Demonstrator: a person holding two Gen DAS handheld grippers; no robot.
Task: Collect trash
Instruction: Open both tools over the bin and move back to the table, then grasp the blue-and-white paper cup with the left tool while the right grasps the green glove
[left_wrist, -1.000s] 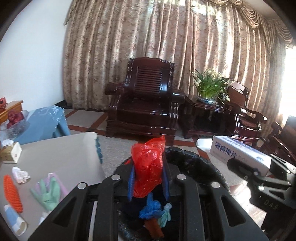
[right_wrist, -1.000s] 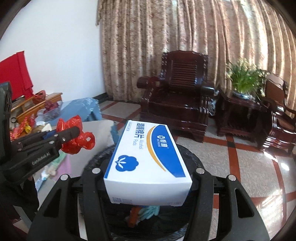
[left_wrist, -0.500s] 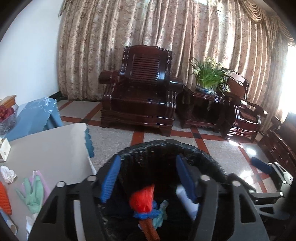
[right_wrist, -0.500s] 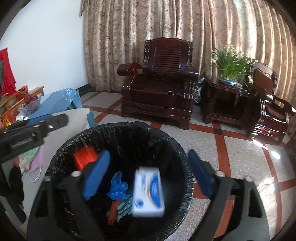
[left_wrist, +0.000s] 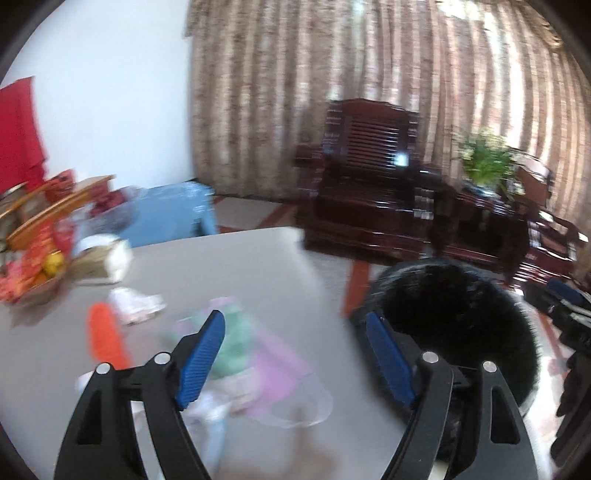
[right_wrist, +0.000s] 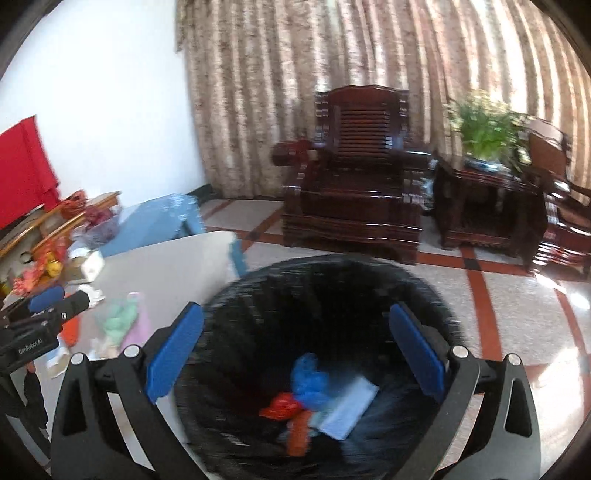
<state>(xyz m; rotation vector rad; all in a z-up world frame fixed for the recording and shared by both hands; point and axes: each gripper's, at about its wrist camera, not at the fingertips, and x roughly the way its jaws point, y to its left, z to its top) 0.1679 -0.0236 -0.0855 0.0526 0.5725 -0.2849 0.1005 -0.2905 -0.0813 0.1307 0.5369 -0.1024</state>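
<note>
Both grippers have let go of their trash since a second ago, and the left one has swung away from the bin toward the table. The big grey table fills the left wrist view, and the black-lined trash bin stands on the floor just beside its edge. The left gripper hangs over the table with its blue pads spread wide and nothing between them. Below it lie a green glove on a pink sheet, an orange thing and a small white crumpled bit; they are all blurry. The right gripper is over the bin, also wide apart and holding nothing. Down inside the bin sit the white and blue box, a blue bag touching it, and the red bag next to that. The box lies tilted against the other trash.
</note>
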